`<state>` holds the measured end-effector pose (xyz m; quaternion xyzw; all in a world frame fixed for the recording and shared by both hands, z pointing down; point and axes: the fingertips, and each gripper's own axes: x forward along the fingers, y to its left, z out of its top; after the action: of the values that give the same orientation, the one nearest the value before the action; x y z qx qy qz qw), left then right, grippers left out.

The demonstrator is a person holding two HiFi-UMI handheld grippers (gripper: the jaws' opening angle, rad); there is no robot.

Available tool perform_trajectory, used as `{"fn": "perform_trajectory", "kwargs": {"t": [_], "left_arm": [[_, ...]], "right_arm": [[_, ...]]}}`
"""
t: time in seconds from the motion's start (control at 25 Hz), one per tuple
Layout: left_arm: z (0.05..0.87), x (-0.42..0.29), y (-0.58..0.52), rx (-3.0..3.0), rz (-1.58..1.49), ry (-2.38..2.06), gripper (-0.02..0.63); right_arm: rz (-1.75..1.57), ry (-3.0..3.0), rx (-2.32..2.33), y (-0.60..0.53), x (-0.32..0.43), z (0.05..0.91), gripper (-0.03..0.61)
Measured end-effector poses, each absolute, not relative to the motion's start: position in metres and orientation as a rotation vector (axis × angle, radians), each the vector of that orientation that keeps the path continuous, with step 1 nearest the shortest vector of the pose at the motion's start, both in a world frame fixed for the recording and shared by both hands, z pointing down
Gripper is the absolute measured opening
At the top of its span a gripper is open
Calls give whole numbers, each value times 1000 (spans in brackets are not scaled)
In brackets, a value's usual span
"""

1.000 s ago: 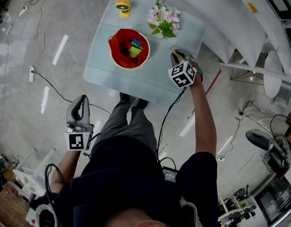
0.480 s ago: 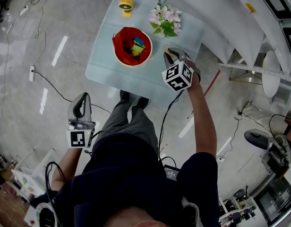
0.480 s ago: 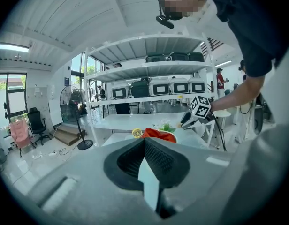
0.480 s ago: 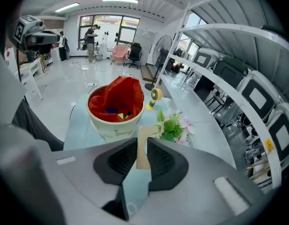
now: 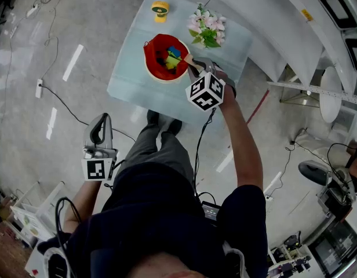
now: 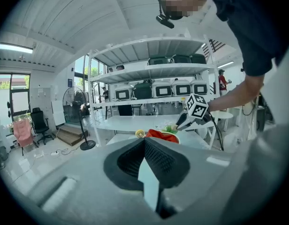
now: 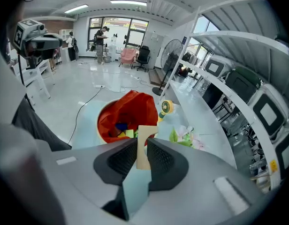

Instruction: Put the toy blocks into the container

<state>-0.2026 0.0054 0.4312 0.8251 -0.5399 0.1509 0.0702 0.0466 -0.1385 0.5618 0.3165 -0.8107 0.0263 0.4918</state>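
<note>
Holding nothing: the left gripper (image 6: pixel 144 140) has its jaws closed tip to tip, low at the person's left side, well apart from the table.
Grip on the block: the right gripper (image 7: pixel 142 149) has its jaws narrowly apart, clamped on a flat tan block (image 7: pixel 145 136) with a curved notch in its top corner.
Block's place: in the head view it sits at the near right rim of the container, angled toward the inside.
Bowl: the container (image 5: pixel 152 46) is round, with a cream rim and red lining, and stands on the table.
Contents: several toy blocks (image 5: pixel 170 58), blue, yellow and green, lie piled at the bottom.
Surface: the table (image 5: pixel 135 86) has a pale blue-green square top.
Beyond the bowl: pink flowers (image 5: pixel 206 28) with green leaves stand to the right, a small yellow object (image 5: pixel 160 8) at the far left.
Ground: the floor (image 5: pixel 80 39) is glossy grey, with cables trailing.
Room: white curved shelving (image 5: pixel 271 16) runs behind the table, with a standing fan (image 7: pixel 174 48) and windows (image 7: pixel 118 29) far off.
</note>
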Motion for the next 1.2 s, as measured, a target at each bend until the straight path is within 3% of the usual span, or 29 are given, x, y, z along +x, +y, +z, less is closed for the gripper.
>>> {"fn": "perform_trajectory", "kwargs": {"t": [1.2], "left_arm": [[428,-236,10,2432,436,-1700,3]], "right_arm": [[-11,-1875,542,-159,-29,618,74]]}}
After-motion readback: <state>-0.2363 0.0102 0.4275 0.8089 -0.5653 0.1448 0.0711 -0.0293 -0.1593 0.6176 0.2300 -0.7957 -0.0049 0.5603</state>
